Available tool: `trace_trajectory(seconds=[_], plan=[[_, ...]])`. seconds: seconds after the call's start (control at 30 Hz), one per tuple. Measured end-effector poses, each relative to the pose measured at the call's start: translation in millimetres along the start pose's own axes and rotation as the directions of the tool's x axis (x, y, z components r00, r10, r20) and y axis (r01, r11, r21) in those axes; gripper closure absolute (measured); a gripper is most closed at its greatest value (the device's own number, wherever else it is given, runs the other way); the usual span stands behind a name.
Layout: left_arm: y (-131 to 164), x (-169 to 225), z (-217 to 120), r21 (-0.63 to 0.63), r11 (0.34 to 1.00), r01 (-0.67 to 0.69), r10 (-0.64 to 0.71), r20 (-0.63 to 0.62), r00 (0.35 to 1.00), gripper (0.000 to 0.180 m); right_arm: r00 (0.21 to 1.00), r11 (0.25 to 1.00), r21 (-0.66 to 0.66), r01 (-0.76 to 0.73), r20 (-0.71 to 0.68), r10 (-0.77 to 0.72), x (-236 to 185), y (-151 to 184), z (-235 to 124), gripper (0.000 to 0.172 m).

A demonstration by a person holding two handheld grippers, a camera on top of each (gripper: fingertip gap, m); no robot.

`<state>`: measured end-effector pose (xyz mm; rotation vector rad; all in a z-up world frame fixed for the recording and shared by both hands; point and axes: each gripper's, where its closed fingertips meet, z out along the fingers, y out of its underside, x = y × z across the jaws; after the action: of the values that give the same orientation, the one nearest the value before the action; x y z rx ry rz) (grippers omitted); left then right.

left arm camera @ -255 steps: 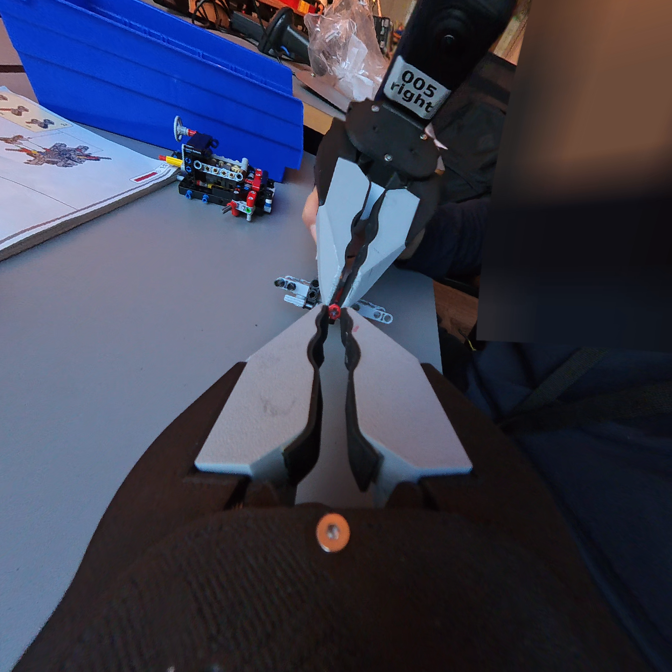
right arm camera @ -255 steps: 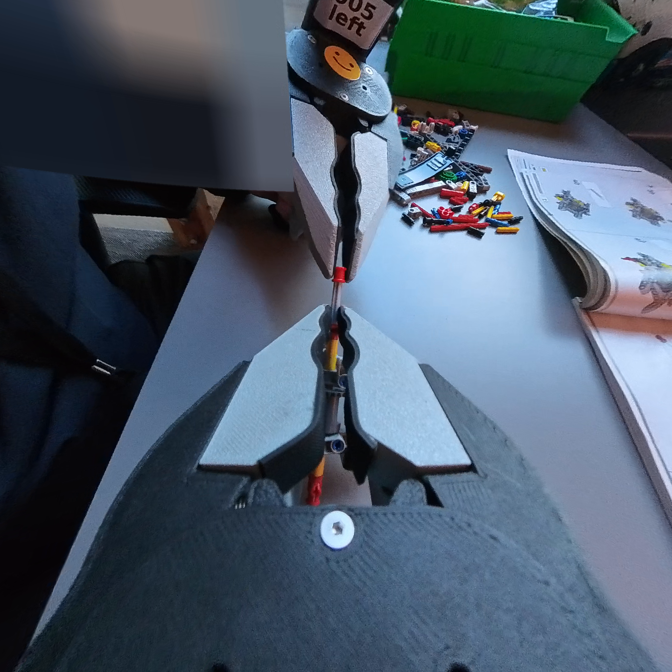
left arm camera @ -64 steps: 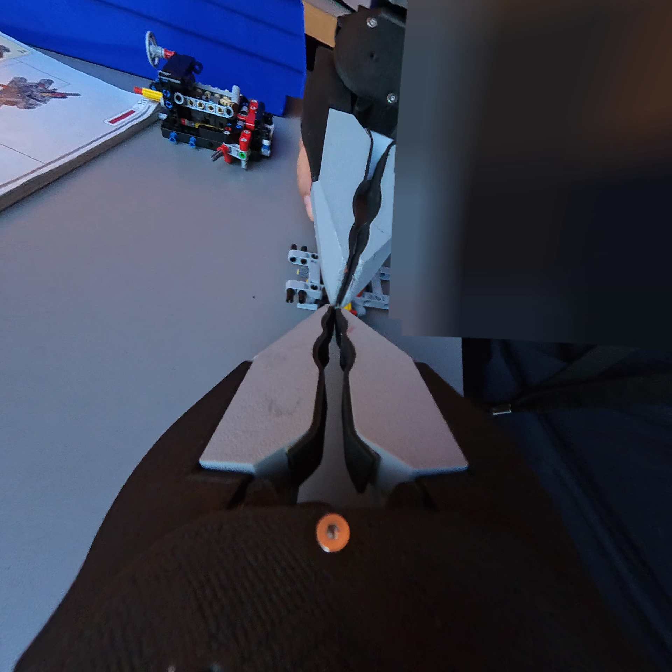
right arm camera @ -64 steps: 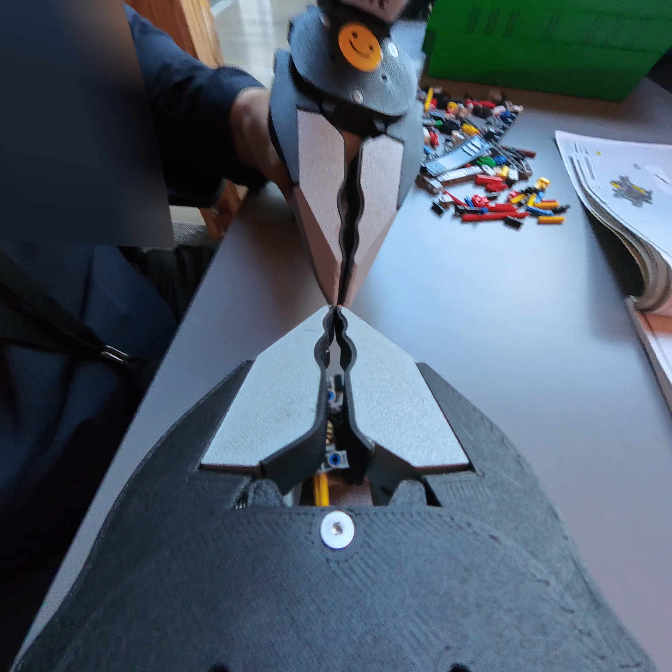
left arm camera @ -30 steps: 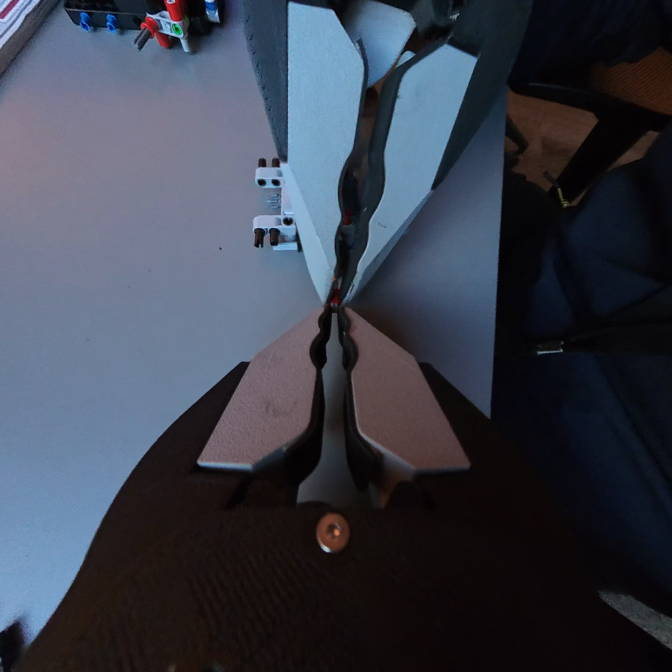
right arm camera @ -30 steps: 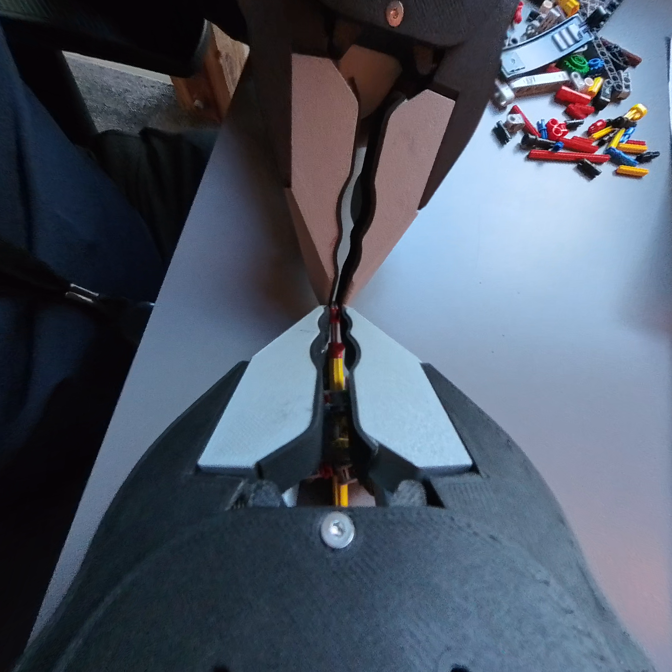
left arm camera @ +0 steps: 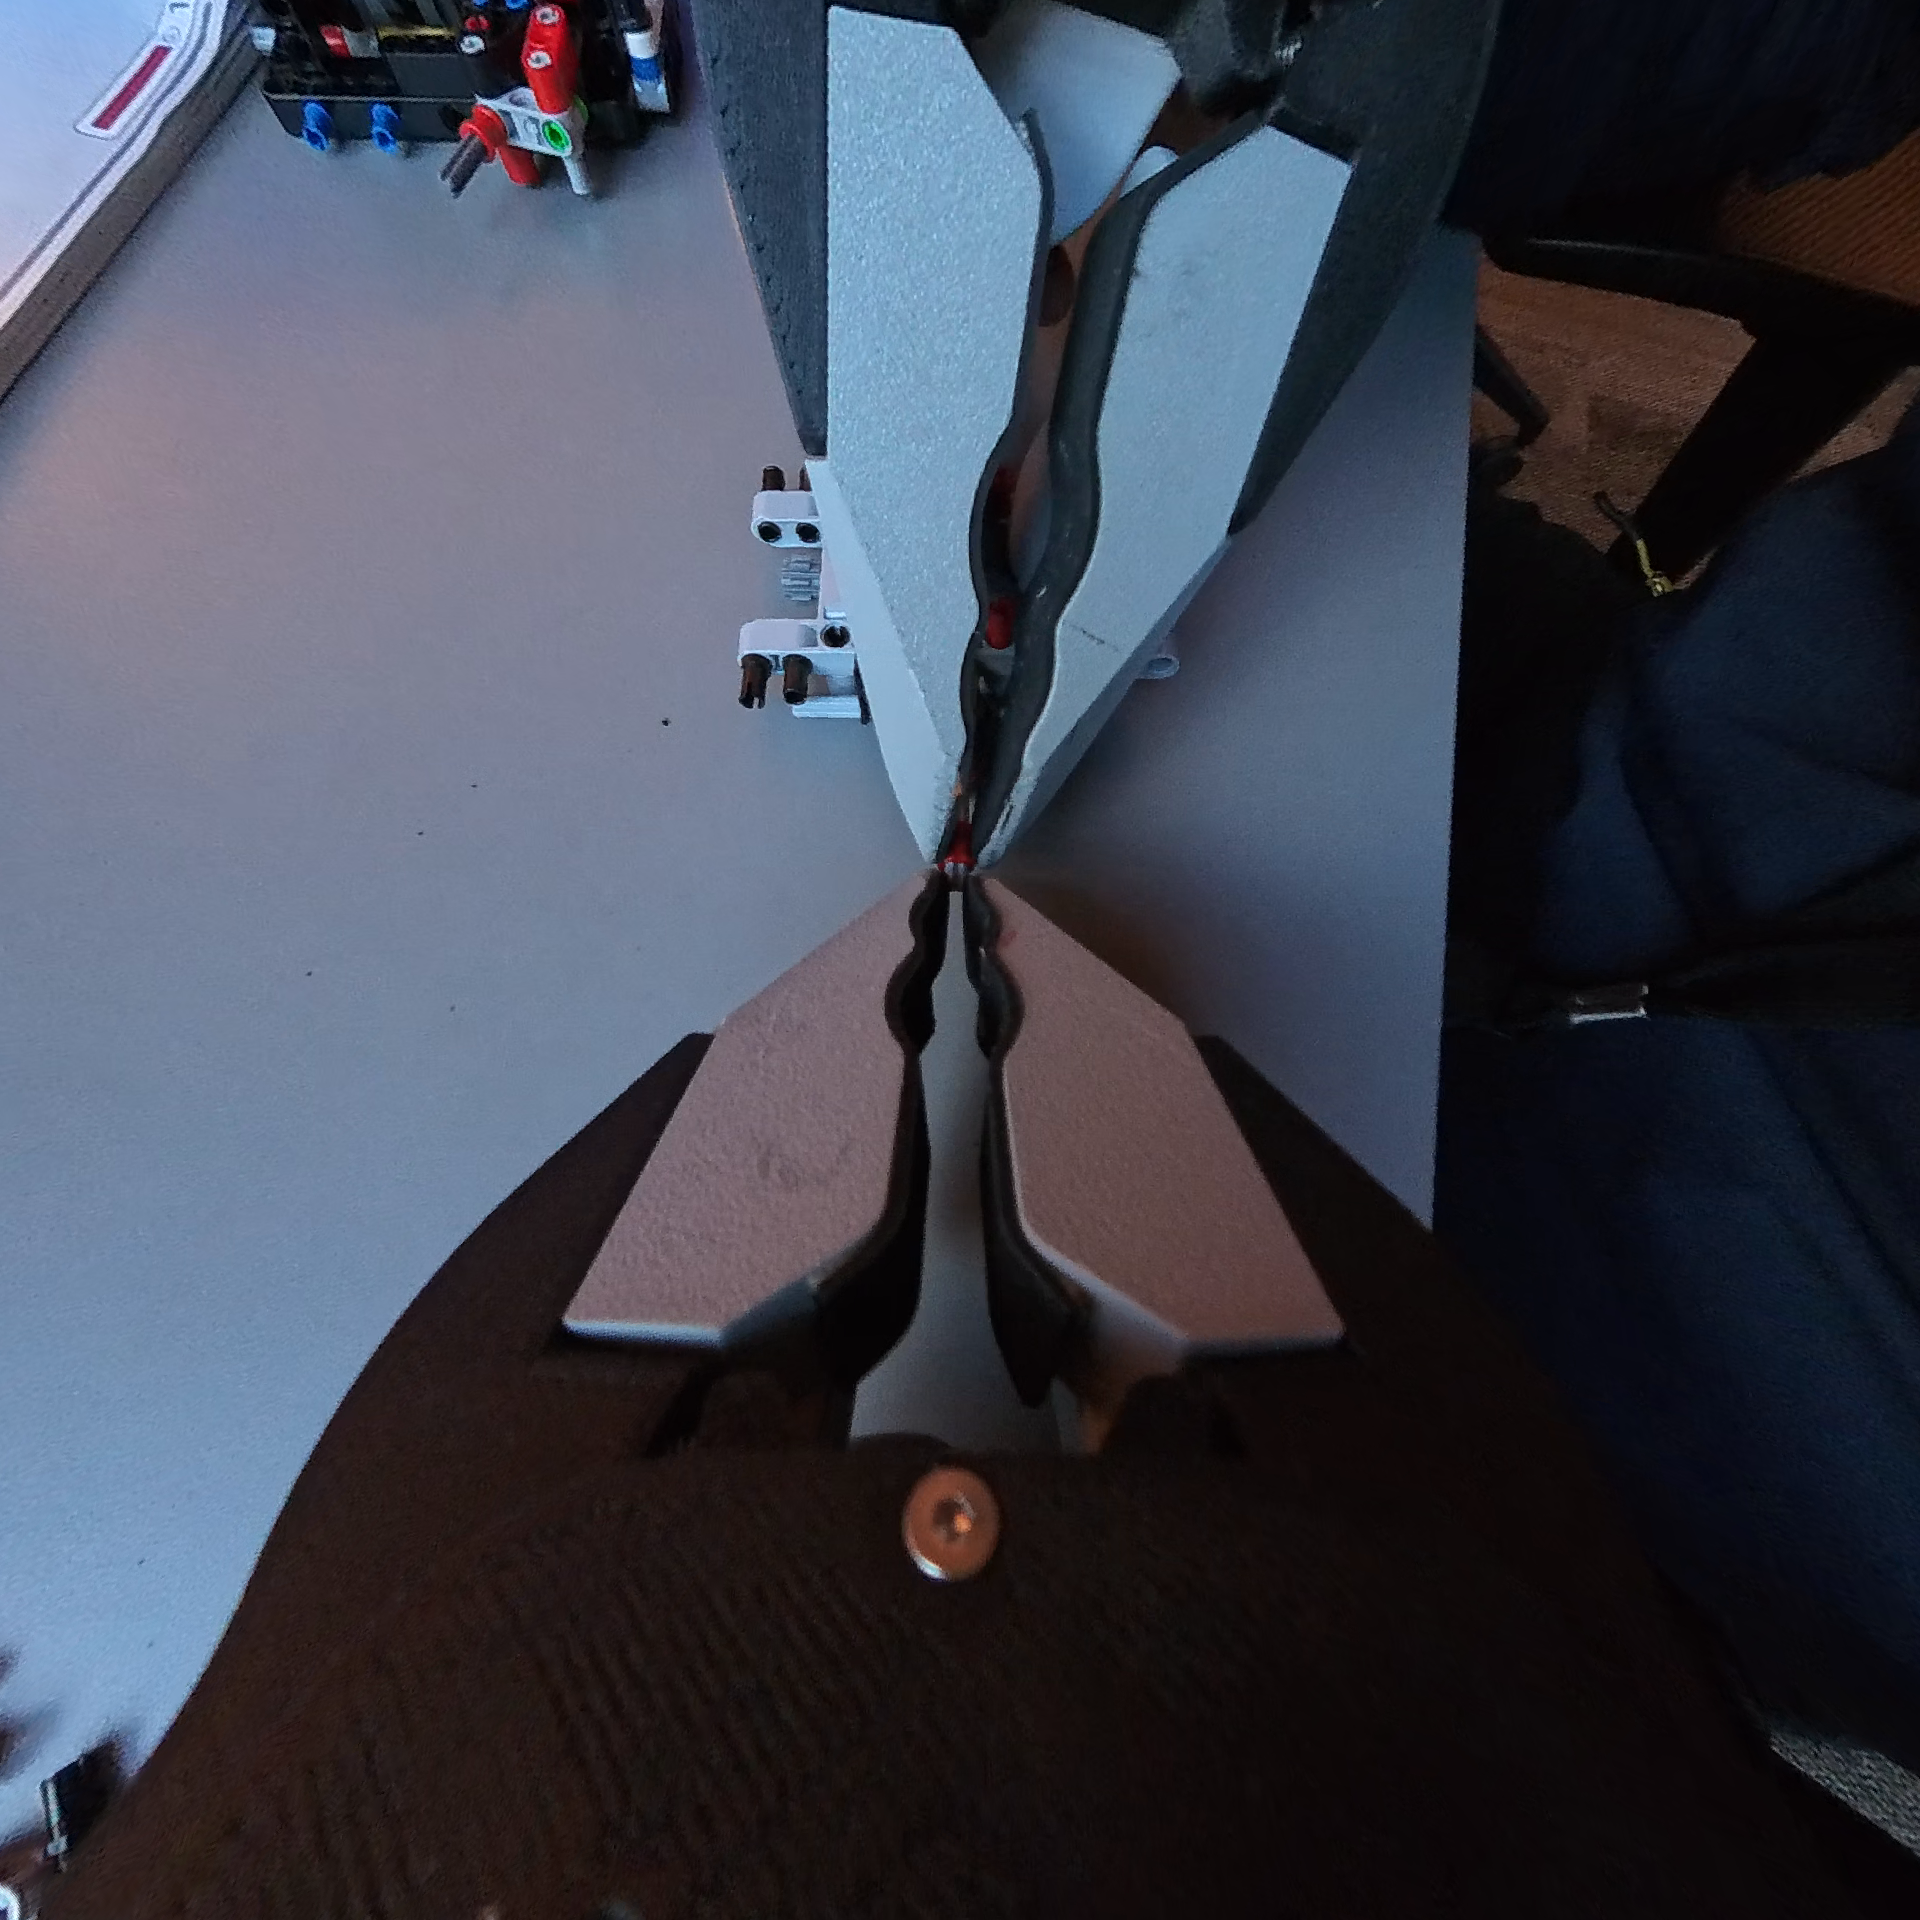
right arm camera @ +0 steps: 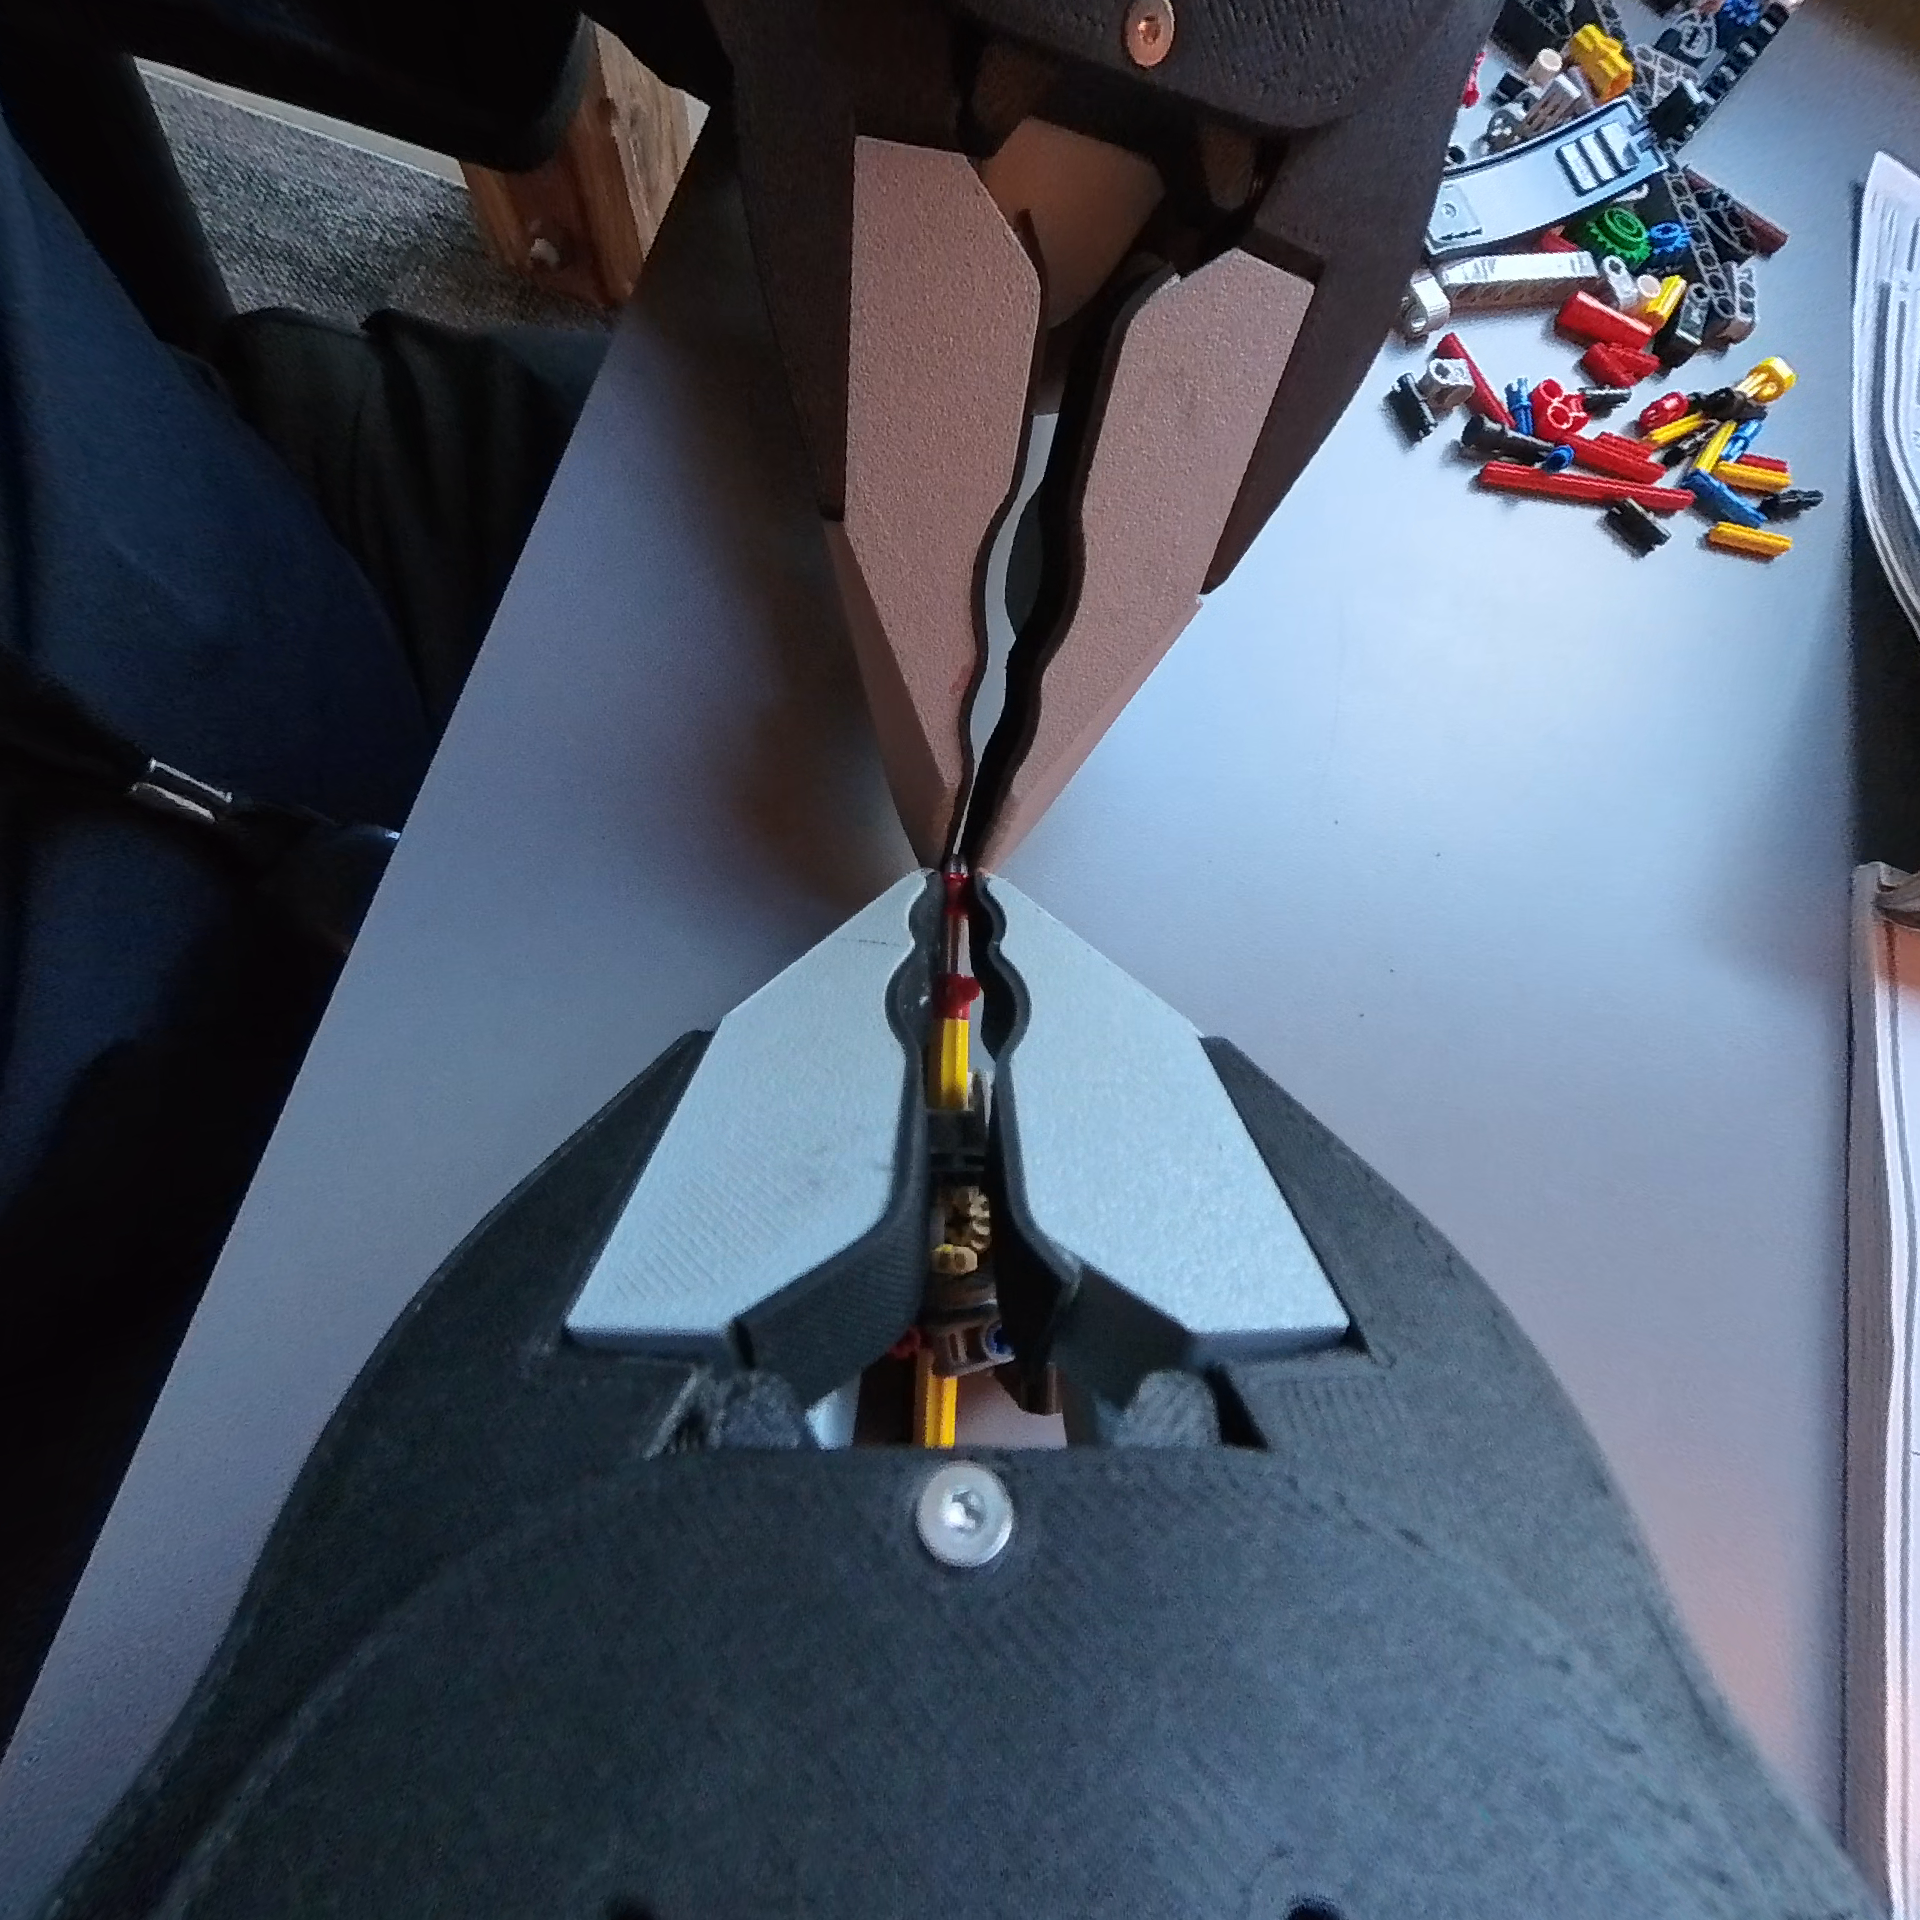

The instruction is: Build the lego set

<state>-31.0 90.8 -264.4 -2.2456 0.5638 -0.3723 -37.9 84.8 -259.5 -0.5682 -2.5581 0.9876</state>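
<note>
My right gripper (right arm camera: 954,883) is shut on a small brick assembly (right arm camera: 951,1174): a yellow axle, dark connectors and small gears lie between its pads. A thin grey axle with red bushes (right arm camera: 954,902) sticks out at its fingertips. My left gripper (left arm camera: 954,883) meets it tip to tip above the grey table (left arm camera: 364,727) and is shut on the grey axle's end. In the left wrist view the right gripper (left arm camera: 961,847) comes in from above, with a red bush (left arm camera: 957,840) at its tips. In the right wrist view the left gripper (right arm camera: 958,857) comes in from above.
A small grey-white assembly (left arm camera: 800,603) lies on the table behind the right gripper. A black model (left arm camera: 447,83) and a booklet (left arm camera: 62,156) are at the far left. A pile of loose pieces (right arm camera: 1621,395) and a booklet (right arm camera: 1886,416) are at the right. The table edge (left arm camera: 1455,727) and a seated person are close by. My two grippers' fingertips are within a few centimetres of each other.
Over the earlier frames the two grippers closed the gap between their tips, and the red bush once at the left's tips now sits at the right's. In the last second almost nothing moved.
</note>
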Motion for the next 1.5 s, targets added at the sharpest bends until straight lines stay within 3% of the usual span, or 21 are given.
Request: trace_trajectory(seconds=[0.47, 0.6, 0.8, 0.93, 1.17, 1.23, 1.5], plan=[[-2, 1, 0, 0.012, 1.0, 0.015, -0.015, -0.02, 1.0, 0.179, 1.0, 0.999, 0.034, -0.016, 0.013, 0.016, 0, -2, -2, 0.169], [-1, -1, -1, 0.016, 0.999, 0.03, -0.03, -0.023, 0.999, 0.18, 1.0, 0.999, -0.036, -0.024, -0.005, 0.024, 3, 10, -4, 0.15], [1, -2, -2, 0.008, 1.0, 0.018, -0.018, -0.017, 1.0, 0.179, 0.999, 0.996, -0.088, -0.017, 0.029, 0.02, -1, 17, -10, 0.165], [2, -3, -1, -0.005, 1.0, 0.002, -0.002, -0.005, 1.0, 0.18, 0.999, 0.991, -0.133, -0.026, 0.039, 0.031, 1, 18, -13, 0.164], [-1, 1, -4, 0.018, 1.0, 0.003, -0.003, -0.012, 1.0, 0.179, 0.992, 0.942, -0.336, 0.014, 0.123, 0.03, -7, 21, -18, 0.16], [0, 3, -4, 0.021, 1.0, 0.015, -0.015, -0.026, 1.0, 0.179, 0.993, 0.927, -0.374, 0.029, 0.116, 0.016, -7, 21, -18, 0.166], [5, 2, -7, 0.007, 1.0, 0.01, -0.01, 0.001, 1.0, 0.179, 0.995, 0.937, -0.349, -0.018, 0.087, 0.052, -7, 18, -13, 0.168]])
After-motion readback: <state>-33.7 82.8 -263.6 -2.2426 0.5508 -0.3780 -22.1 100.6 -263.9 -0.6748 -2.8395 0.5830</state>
